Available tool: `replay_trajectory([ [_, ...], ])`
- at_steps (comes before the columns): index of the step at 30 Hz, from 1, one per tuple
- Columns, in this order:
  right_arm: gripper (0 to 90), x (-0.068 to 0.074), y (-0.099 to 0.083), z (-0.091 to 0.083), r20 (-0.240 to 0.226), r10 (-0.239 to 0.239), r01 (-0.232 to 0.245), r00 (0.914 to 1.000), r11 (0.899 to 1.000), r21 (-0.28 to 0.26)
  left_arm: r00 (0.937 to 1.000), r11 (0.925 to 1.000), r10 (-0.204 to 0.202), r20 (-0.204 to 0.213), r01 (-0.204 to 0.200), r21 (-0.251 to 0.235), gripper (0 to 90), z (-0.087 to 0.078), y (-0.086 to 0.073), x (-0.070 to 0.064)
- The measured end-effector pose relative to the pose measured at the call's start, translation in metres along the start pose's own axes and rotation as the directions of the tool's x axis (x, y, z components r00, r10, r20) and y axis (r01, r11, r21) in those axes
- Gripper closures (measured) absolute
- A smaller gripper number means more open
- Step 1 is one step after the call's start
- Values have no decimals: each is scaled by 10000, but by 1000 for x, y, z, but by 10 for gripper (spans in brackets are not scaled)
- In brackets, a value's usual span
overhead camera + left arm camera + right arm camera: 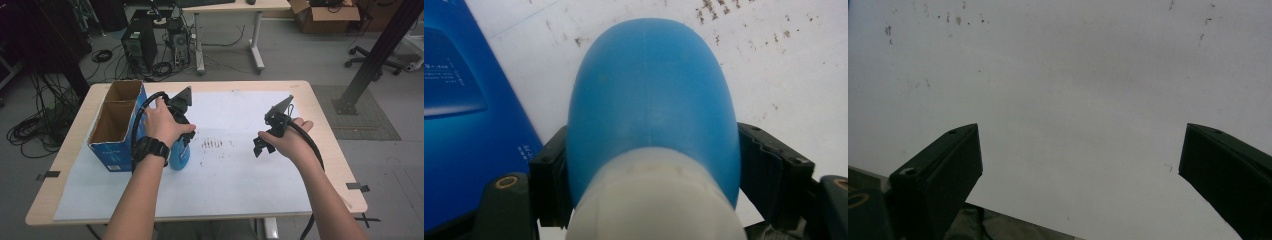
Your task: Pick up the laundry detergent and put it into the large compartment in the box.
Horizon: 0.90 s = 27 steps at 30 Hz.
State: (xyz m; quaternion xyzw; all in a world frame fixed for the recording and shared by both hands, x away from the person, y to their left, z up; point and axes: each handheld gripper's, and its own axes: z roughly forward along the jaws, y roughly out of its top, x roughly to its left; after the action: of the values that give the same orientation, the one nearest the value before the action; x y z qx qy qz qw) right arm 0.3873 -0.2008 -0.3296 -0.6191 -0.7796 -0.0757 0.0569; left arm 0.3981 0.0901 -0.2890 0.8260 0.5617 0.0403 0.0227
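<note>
Left gripper (181, 134): your jaws clamp the blue bottle (651, 95) (white cap toward you), just beside the blue box (116, 125) on the bench.
Right gripper (1080, 165): jaws wide apart, holding nothing, over white paper (1073, 75).

A light wooden table (320, 107) carries a white paper sheet (235, 185) covering most of its top. On the sheet's left part stands an open blue cardboard box (115, 145); a blue bottle (180, 157) stands just right of the box.
</note>
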Motion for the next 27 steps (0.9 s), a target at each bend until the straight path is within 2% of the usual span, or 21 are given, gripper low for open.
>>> replay_trajectory([
  [14,38,1,1,1,14,-53,53,10000,10000,17,9999,9999,-143,20,143,-2,365,-1,1,4],
  [27,38,0,1,1,6,-24,24,10000,10000,25,9999,9997,-171,-1,171,167,371,-2,3,5],
])
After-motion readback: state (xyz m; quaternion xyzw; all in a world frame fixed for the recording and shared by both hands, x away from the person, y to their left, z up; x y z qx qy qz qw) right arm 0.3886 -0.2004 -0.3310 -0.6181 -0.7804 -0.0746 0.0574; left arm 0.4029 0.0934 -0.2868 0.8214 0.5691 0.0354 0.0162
